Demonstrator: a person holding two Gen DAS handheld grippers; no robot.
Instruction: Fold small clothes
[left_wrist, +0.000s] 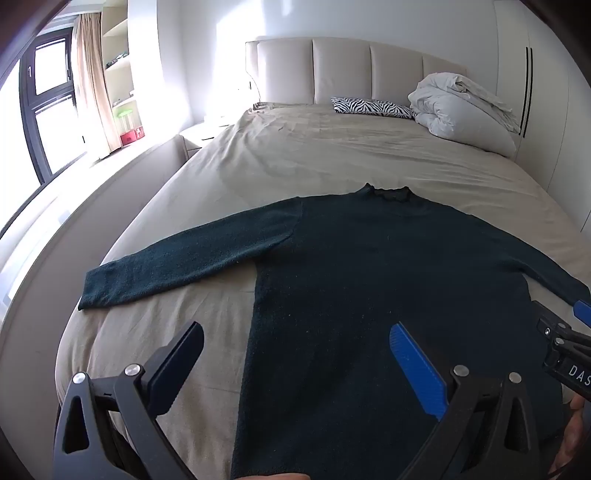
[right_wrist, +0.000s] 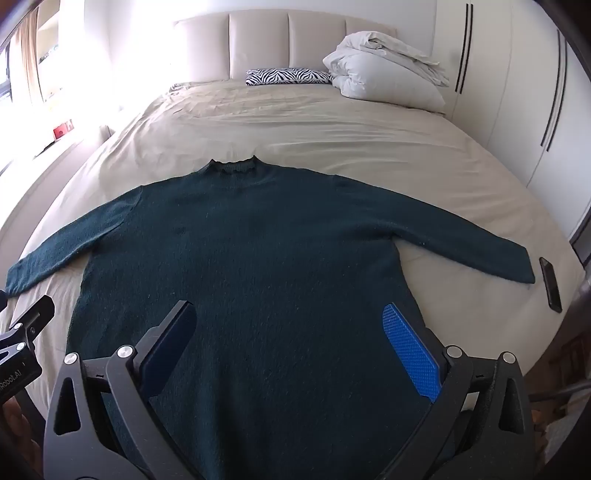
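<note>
Pre-fold: sweater (right_wrist: 258, 251) flat, mid-frame on bed (right_wrist: 332, 122), sleeves out. Left gripper (left_wrist: 295, 363) and right gripper (right_wrist: 291, 339) spread wide, empty. Next, likely: pinch a sleeve, fold inward.

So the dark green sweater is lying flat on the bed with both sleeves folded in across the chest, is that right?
Not quite. The dark green sweater does lie flat on the bed, but both sleeves are spread straight out to the sides, not folded in. The right wrist view shows both sleeves stretched outward.

Window (left_wrist: 48, 110) glare (blown out), fisheye-warped edges
</note>
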